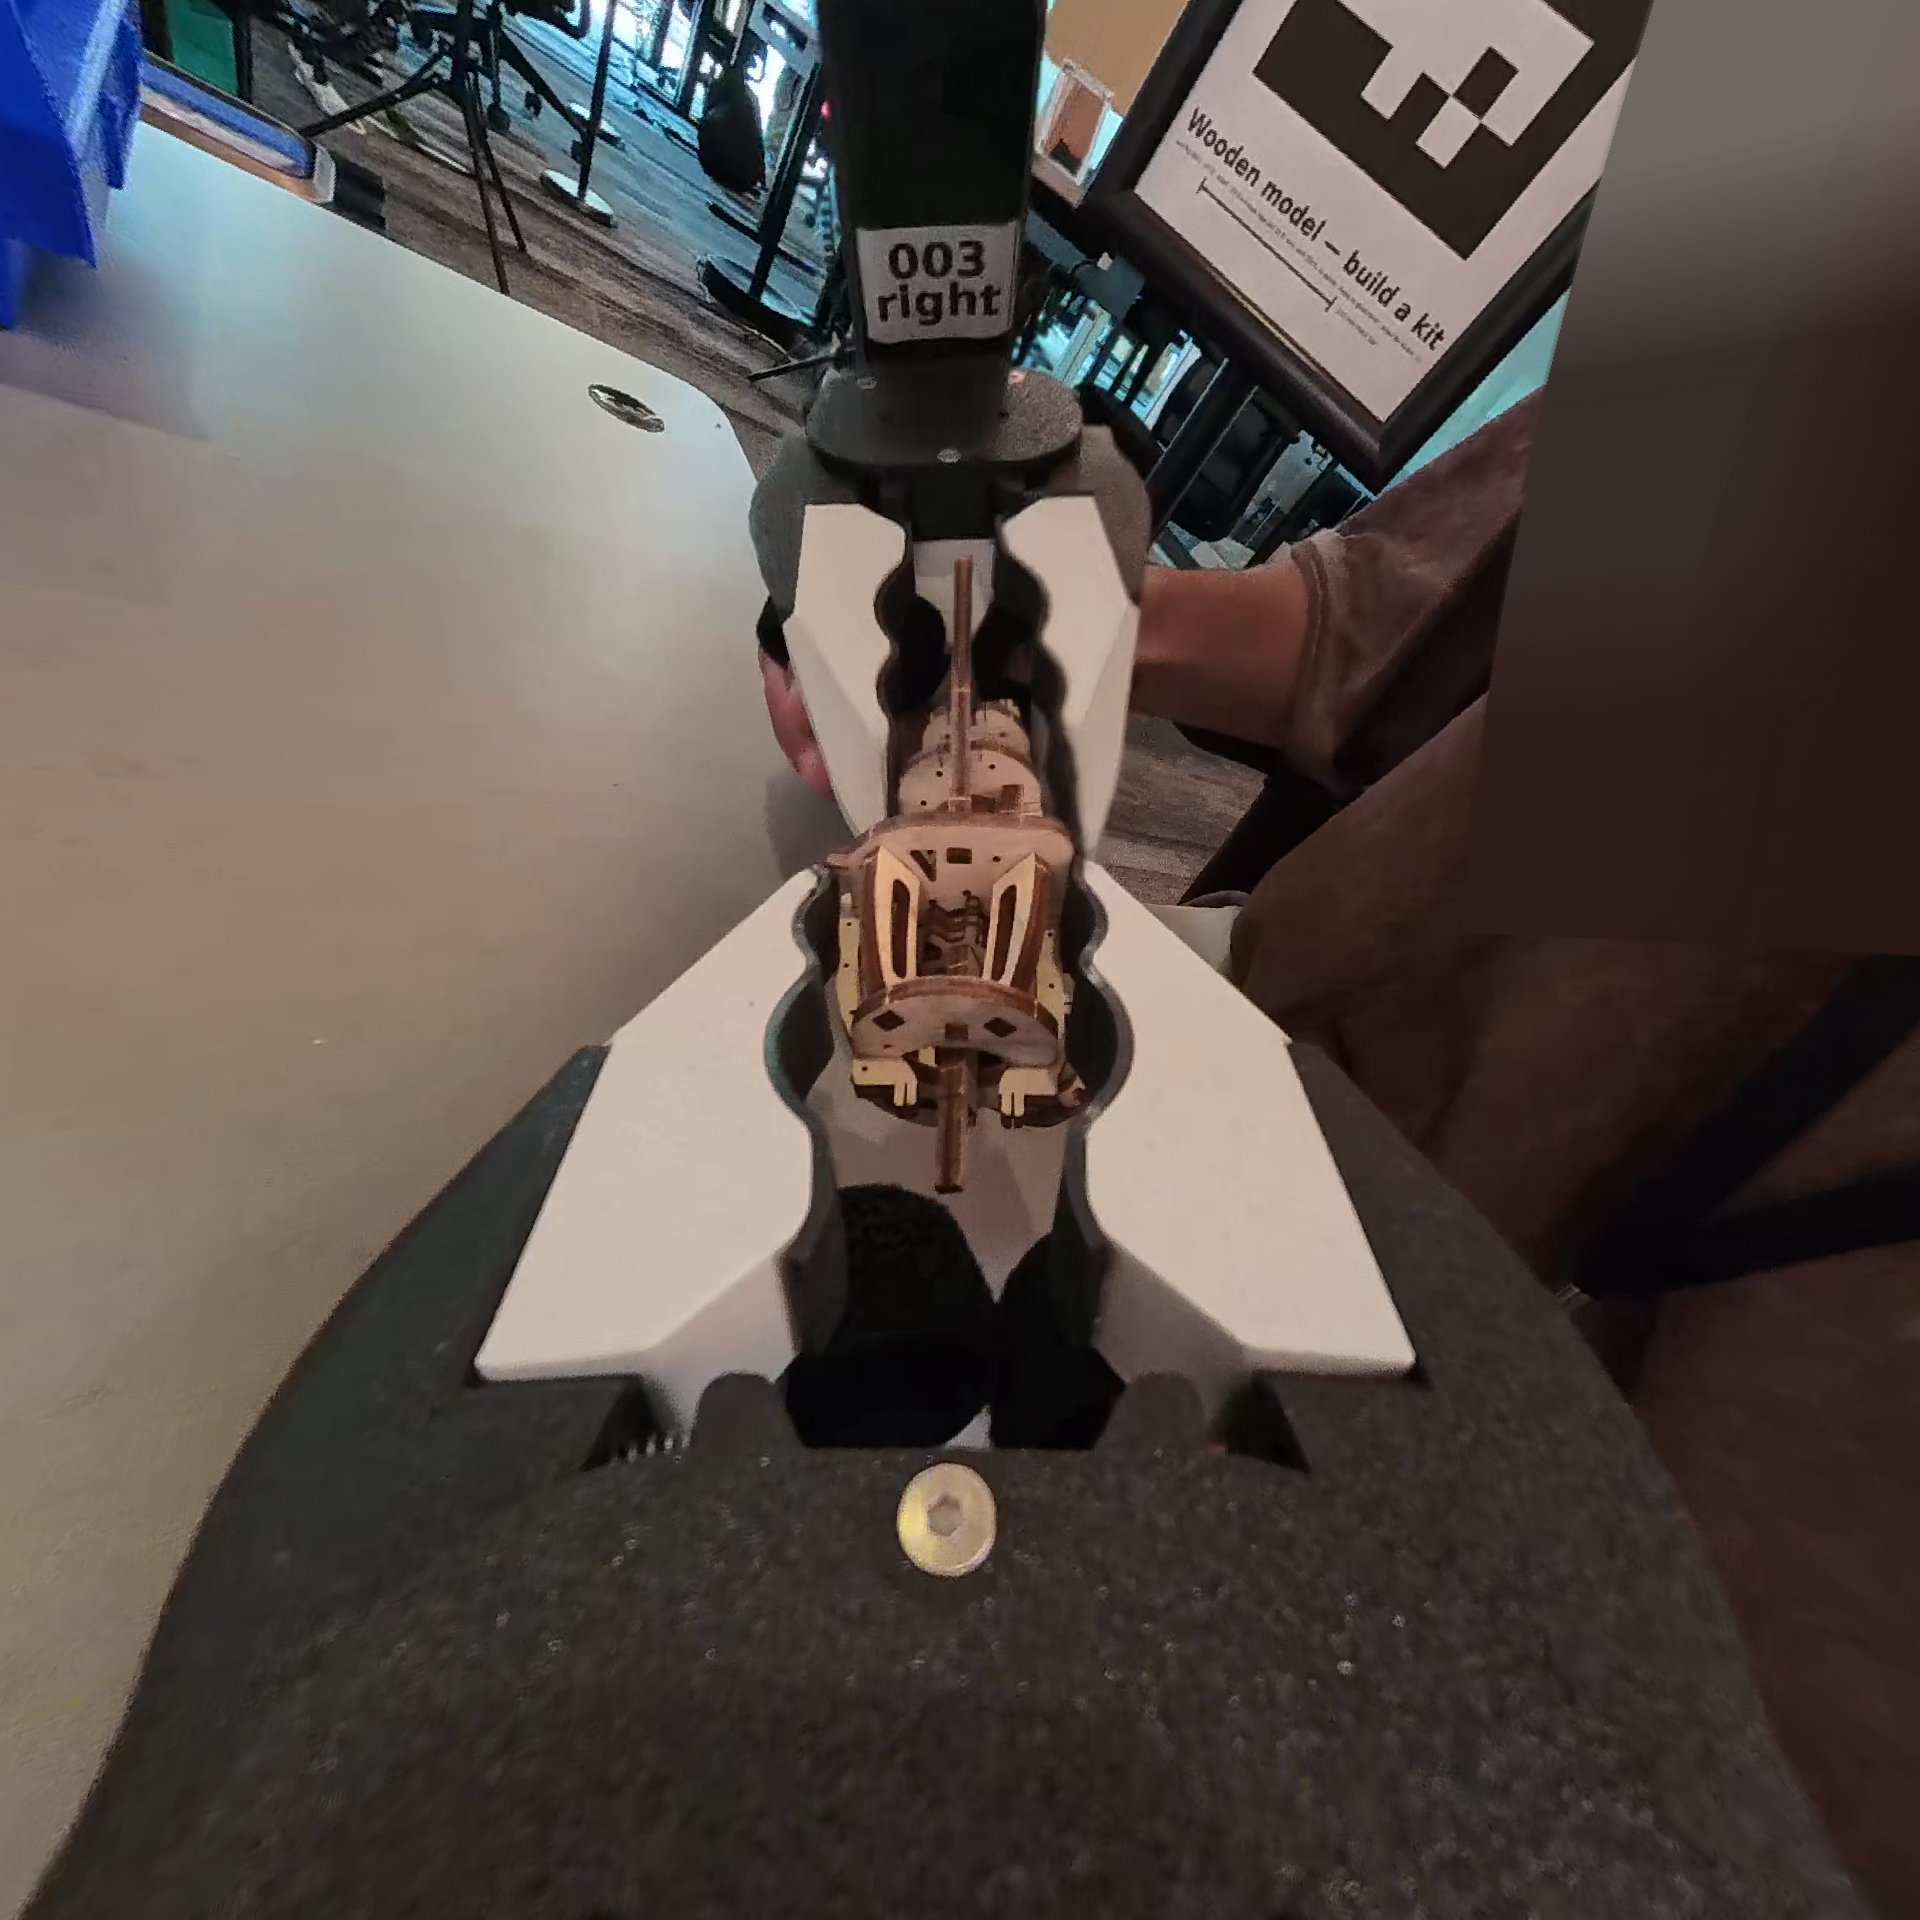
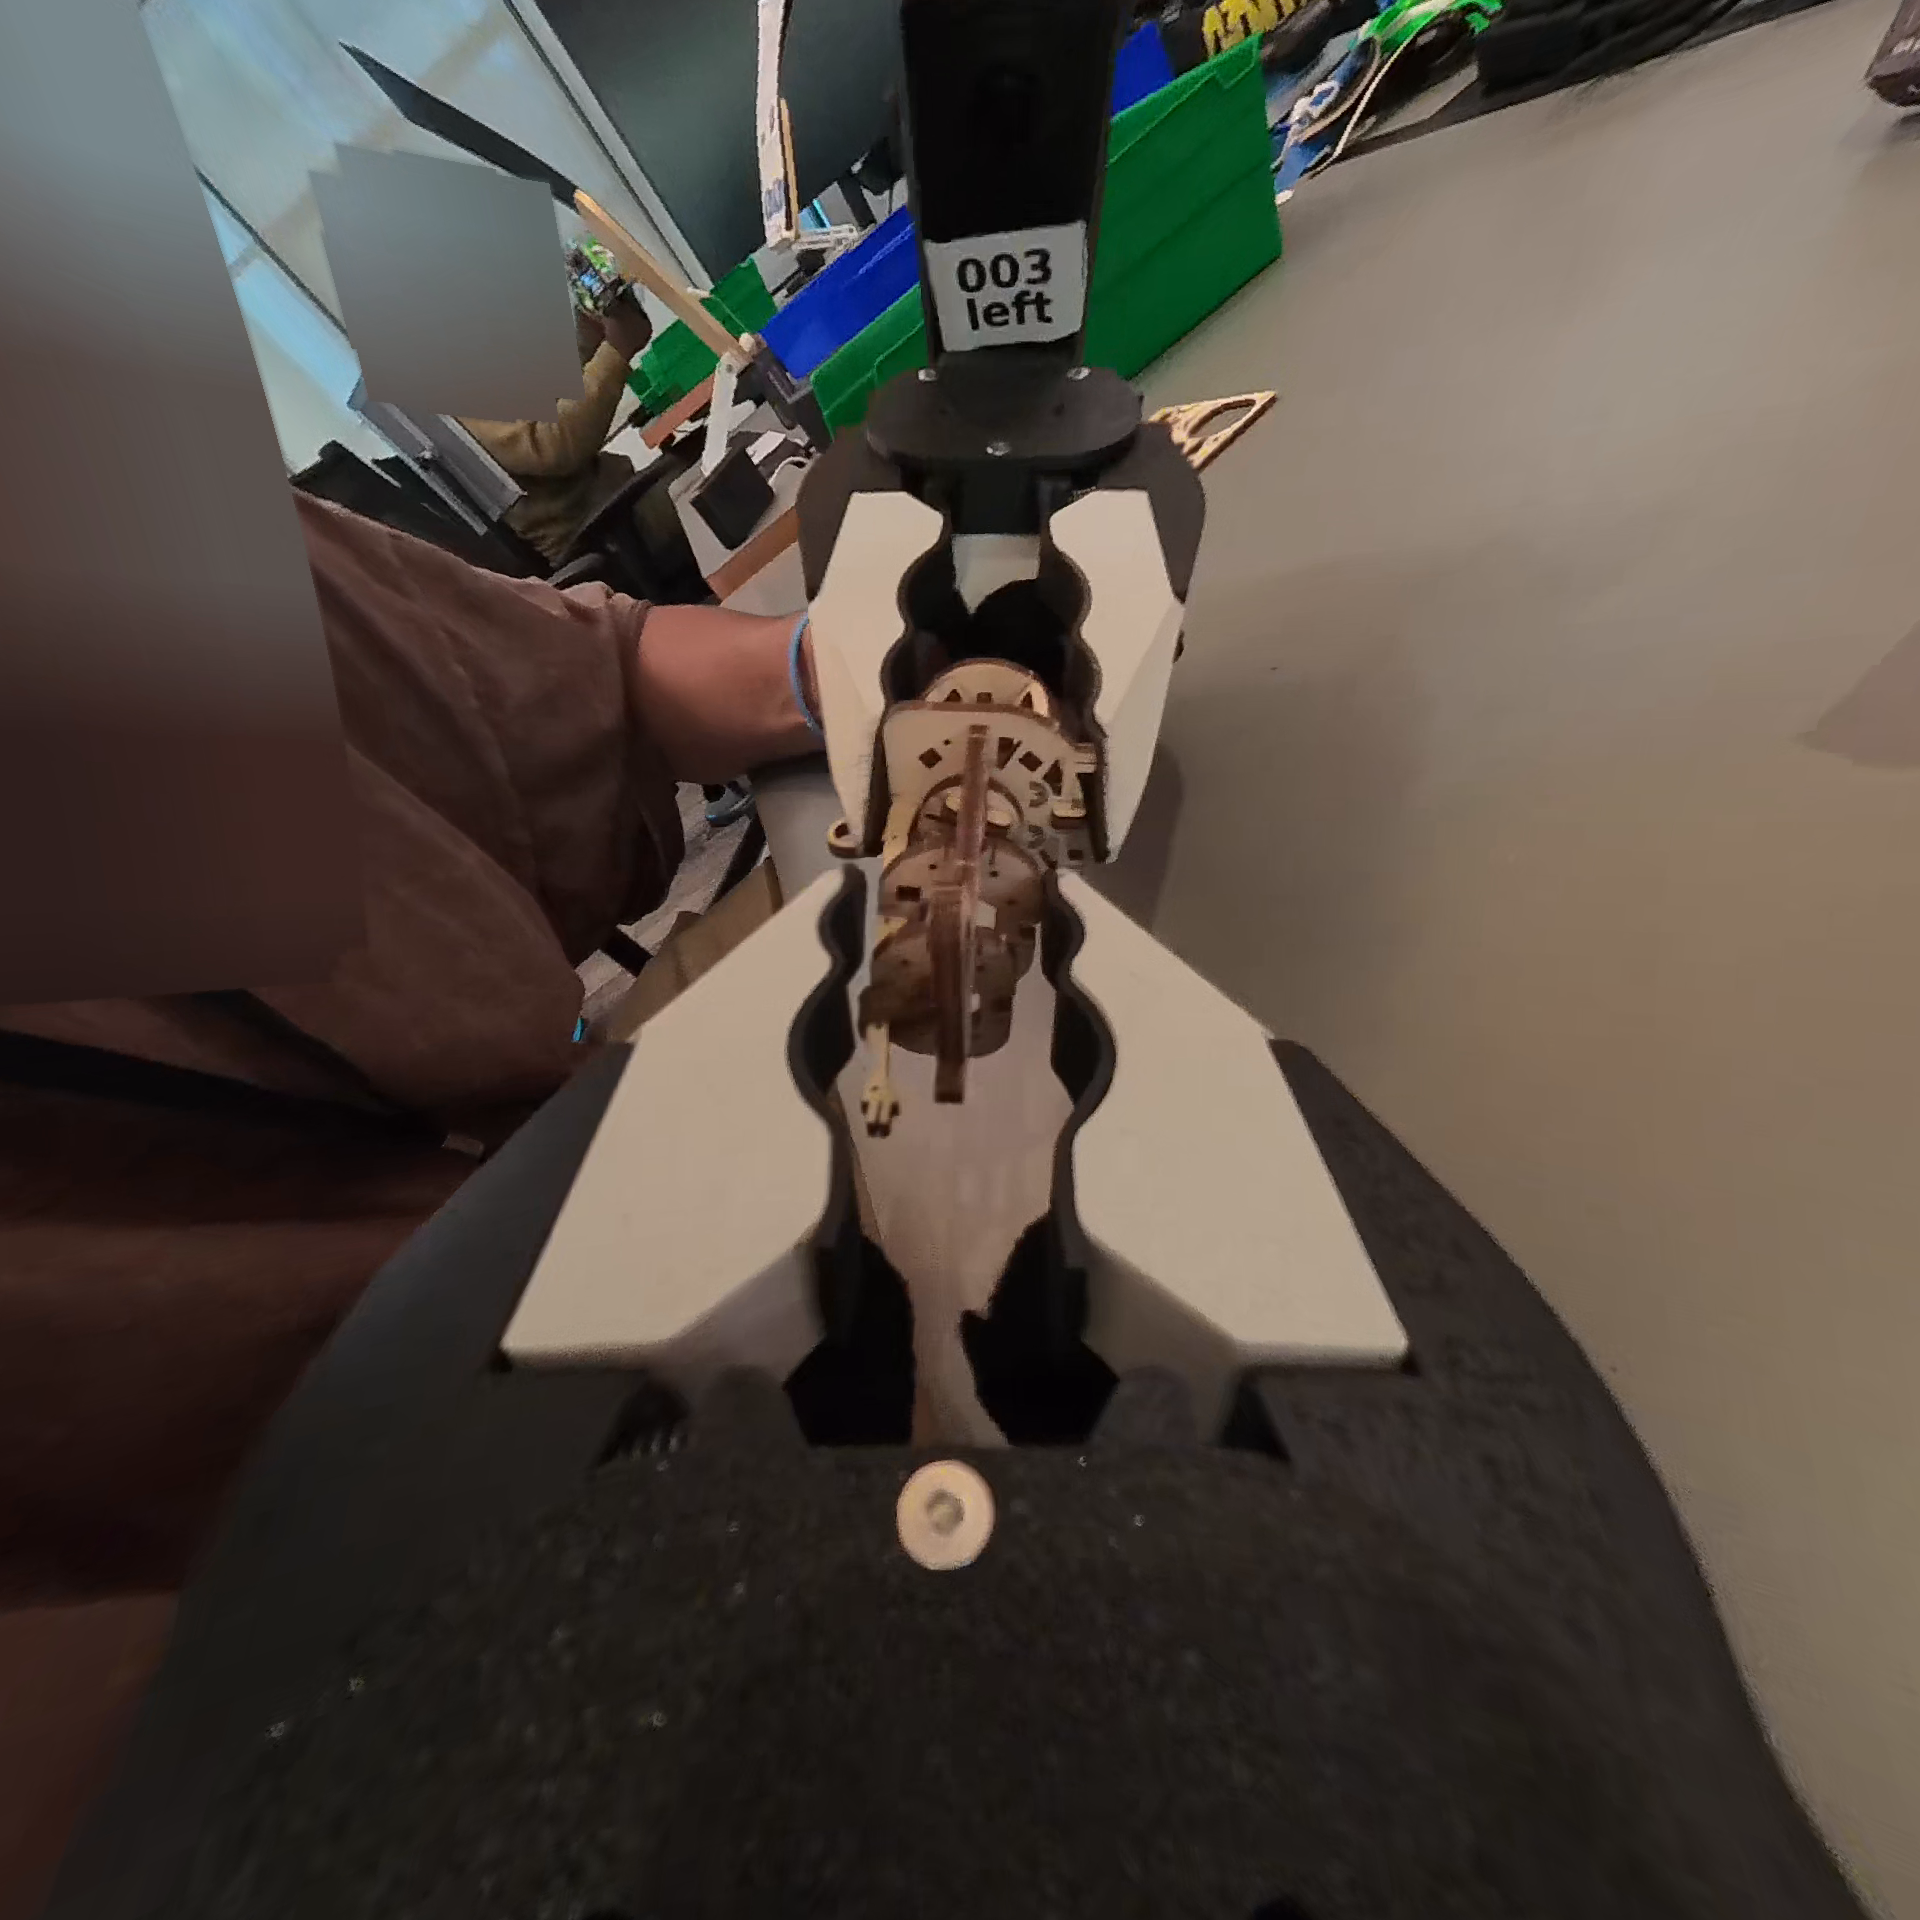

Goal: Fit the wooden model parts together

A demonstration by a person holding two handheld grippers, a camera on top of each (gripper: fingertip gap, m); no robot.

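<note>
Left wrist view: the left gripper [image 1: 951,977] has its white fingers [image 1: 665,1174] closed on the cage [image 1: 951,935], a wooden cage-like block with pale ribs and a thin rod [image 1: 948,1132] poking back toward the camera. Nose to nose beyond it, the right gripper [image 1: 971,727] is closed on the drum [image 1: 971,774], a stack of round wooden discs with a second rod end sticking out behind. Both parts hang in the air above the edge of the pale surface [image 1: 312,675]; a framed sign [image 1: 1382,187] stands at the back.

Right wrist view: the right gripper [image 2: 956,971] pinches the drum [image 2: 956,956] between narrowly parted fingers [image 2: 1195,1174], a small pale hook-shaped piece [image 2: 881,1101] dangling off its left side. Ahead, the left gripper [image 2: 987,779] holds the cage [image 2: 982,743]. The two parts look touching, perhaps already partly seated along the shared rod, though blur leaves the joint itself unclear. A loose triangular cut-out [image 2: 1216,421] lies on the grey surface [image 2: 1558,831] near green and blue bins [image 2: 1184,208].

To seat them well, I judge both rods should be kept on one line, the push should run straight along that axis without twisting, and pressure should stay light, since thin plywood tabs snap if forced askew
</note>
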